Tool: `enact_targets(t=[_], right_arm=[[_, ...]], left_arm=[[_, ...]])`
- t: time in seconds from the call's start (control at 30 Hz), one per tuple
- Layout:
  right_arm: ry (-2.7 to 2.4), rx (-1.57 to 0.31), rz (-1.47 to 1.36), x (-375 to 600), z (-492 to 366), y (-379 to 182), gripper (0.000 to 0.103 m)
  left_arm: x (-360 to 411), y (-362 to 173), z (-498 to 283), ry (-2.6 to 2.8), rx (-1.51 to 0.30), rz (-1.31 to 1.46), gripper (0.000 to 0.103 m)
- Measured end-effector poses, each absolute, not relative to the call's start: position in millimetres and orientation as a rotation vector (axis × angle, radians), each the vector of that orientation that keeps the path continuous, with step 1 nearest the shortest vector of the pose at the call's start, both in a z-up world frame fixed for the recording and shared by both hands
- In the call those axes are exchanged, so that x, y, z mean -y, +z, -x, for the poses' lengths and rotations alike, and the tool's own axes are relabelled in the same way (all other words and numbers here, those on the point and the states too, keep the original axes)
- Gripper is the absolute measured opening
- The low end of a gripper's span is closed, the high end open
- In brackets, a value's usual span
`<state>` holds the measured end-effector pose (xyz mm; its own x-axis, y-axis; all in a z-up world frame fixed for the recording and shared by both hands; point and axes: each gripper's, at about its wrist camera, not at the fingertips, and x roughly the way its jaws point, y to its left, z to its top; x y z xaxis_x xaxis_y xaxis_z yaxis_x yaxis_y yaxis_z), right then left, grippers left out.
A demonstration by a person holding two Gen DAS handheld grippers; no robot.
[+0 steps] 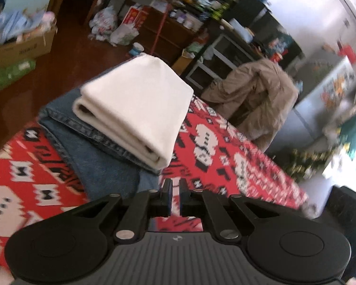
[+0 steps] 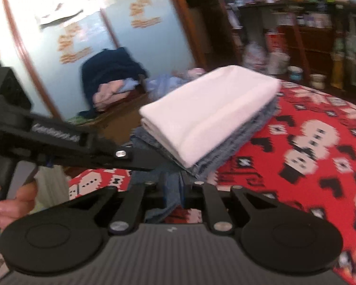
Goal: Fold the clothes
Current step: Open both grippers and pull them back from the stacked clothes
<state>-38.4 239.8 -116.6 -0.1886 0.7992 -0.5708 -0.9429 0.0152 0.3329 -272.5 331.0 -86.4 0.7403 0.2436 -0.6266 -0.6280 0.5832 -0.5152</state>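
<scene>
A folded white cloth (image 1: 135, 109) lies on top of folded blue jeans (image 1: 99, 166), on a red patterned blanket (image 1: 225, 161). My left gripper (image 1: 175, 191) sits just short of the jeans' near edge, its fingers almost together with only the blanket showing between them. In the right wrist view the white cloth (image 2: 208, 116) rests on the jeans (image 2: 227, 149), and my right gripper (image 2: 175, 190) is shut on a hanging fold of denim. The left gripper (image 2: 152, 165) reaches in from the left beside that denim, held by a hand (image 2: 11, 204).
A beige coat (image 1: 256, 95) hangs over a chair past the blanket's far edge. Cardboard boxes (image 1: 21, 47) of clothes stand on the floor at left. Shelves (image 1: 178, 23) and bags line the back. A dark blue clothes heap (image 2: 111, 71) sits behind the stack.
</scene>
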Motion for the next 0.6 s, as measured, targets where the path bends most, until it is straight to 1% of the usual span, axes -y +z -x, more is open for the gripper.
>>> enact_targets(t=[0.03,0.1,0.13,0.17,0.2,0.23,0.27,0.3,0.33,0.37,0.4,0.43,0.5,0.57,0.6], right_arm=[[1.548,-0.776,0.244,-231.8,43.1,-111.8,0.014],[1.486,-0.773,0.244,-215.7,52.6,-103.0,0.027],[1.457,-0.771,0.244,-207.8,57.3,-98.7,0.028],[1.433,-0.770,0.250,-201.6,62.0,-94.6,0.032],[1.412,-0.771,0.259,-196.1,66.7,-90.5,0.041],[1.391,-0.771,0.267,-190.6,71.4,-86.5,0.045],[1.372,-0.766,0.277,-185.9,76.8,-82.0,0.053],[1.361,-0.758,0.277,-180.6,80.5,-77.8,0.061],[1.349,-0.752,0.272,-175.7,83.7,-74.1,0.065],[1.335,-0.751,0.263,-170.9,86.8,-70.2,0.075],[1.326,-0.754,0.250,-167.0,89.6,-67.1,0.083],[1.322,-0.757,0.238,-162.9,92.0,-64.1,0.085],[1.313,-0.753,0.231,-155.6,96.6,-58.3,0.097],[1.300,-0.745,0.230,-148.7,101.4,-52.4,0.102],[1.292,-0.739,0.232,-145.5,103.8,-49.3,0.102]], left_arm=[[-327.2,-82.8,277.2,0.533,-0.544,0.774,0.006],[-320.3,-76.6,287.2,0.535,-0.554,0.750,0.007],[-316.4,-73.1,292.6,0.534,-0.559,0.738,0.011],[-312.4,-69.4,296.0,0.539,-0.559,0.721,0.018],[-308.4,-65.7,299.4,0.545,-0.558,0.705,0.024],[-304.4,-62.1,302.8,0.550,-0.558,0.688,0.034],[-299.3,-58.2,303.7,0.551,-0.566,0.661,0.043],[-294.3,-54.4,304.7,0.553,-0.573,0.634,0.046],[-289.6,-52.5,306.1,0.557,-0.582,0.613,0.051],[-284.3,-50.8,307.7,0.560,-0.588,0.588,0.058],[-279.0,-49.0,309.4,0.562,-0.595,0.562,0.060],[-274.1,-47.7,310.1,0.561,-0.598,0.540,0.063],[-267.1,-46.1,311.3,0.561,-0.608,0.515,0.064],[-262.9,-45.1,311.6,0.559,-0.623,0.511,0.068],[-261.6,-44.8,311.8,0.555,-0.631,0.515,0.068]])
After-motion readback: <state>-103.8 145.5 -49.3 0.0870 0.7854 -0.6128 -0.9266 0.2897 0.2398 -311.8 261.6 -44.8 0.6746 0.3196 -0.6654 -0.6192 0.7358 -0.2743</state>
